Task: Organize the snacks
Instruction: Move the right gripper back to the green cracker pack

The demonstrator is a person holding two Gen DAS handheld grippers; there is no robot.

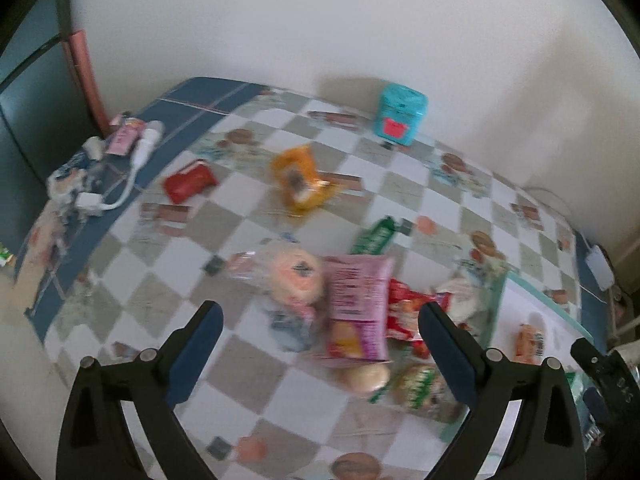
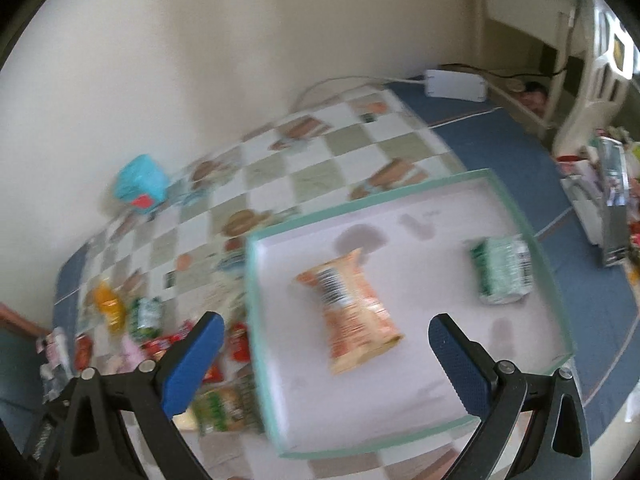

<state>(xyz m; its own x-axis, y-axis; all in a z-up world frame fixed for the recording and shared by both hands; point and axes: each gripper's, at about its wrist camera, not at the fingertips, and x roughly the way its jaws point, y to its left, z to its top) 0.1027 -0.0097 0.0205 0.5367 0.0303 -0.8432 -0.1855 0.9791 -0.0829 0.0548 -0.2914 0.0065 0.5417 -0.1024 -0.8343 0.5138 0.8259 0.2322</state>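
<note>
A white tray with a teal rim lies on the checkered table; an orange snack packet and a green-white packet lie in it. My right gripper hangs open above the tray with nothing between its blue pads. My left gripper is open over a heap of snacks: a pink packet, a clear-wrapped round bun, a red packet and a green packet. An orange bag, a red packet and a green bar lie farther off. The tray's corner shows at right.
A teal tin box stands by the wall at the back. White cables, a charger and small items lie at the table's left end. A white power adapter rests at the far right corner, with a white chair beyond.
</note>
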